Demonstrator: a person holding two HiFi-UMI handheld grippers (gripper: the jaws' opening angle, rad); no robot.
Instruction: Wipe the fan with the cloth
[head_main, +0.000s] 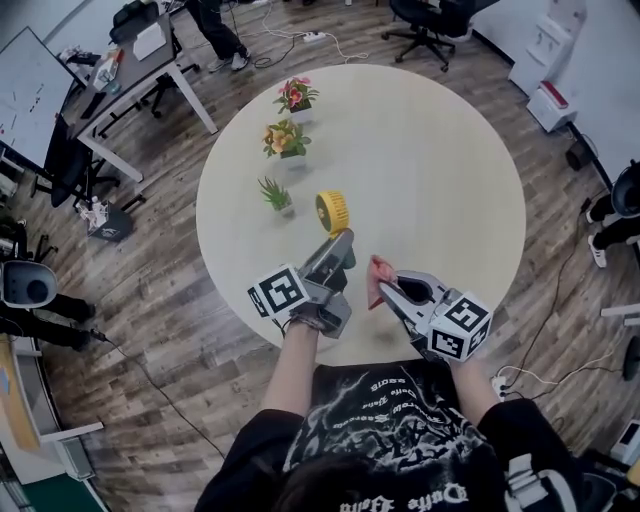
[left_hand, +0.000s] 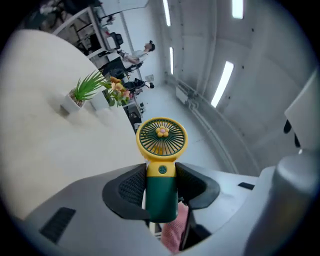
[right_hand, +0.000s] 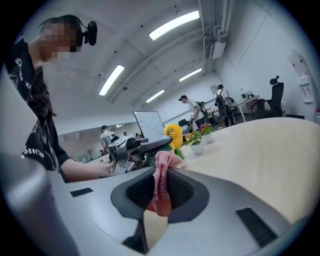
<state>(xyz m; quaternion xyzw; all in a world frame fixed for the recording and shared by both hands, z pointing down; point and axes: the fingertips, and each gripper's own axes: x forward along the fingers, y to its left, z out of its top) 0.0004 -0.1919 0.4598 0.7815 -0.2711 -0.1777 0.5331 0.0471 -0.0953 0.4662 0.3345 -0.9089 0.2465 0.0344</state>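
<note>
My left gripper (head_main: 343, 243) is shut on the dark green handle of a small hand fan (left_hand: 161, 165). The fan's round yellow head (head_main: 332, 212) stands beyond the fingertips, lifted off the round table (head_main: 440, 160), its grille facing the left gripper view. My right gripper (head_main: 383, 290) is shut on a pink cloth (right_hand: 161, 180), which hangs bunched between its pads. In the head view the cloth (head_main: 378, 278) is just right of the left gripper. The fan (right_hand: 173, 135) shows beyond the cloth in the right gripper view.
Three small potted plants (head_main: 283, 140) stand in a row on the table's far left part. Desks, office chairs (head_main: 430, 25) and a whiteboard (head_main: 25, 95) ring the table on a wood floor. People stand in the background of both gripper views.
</note>
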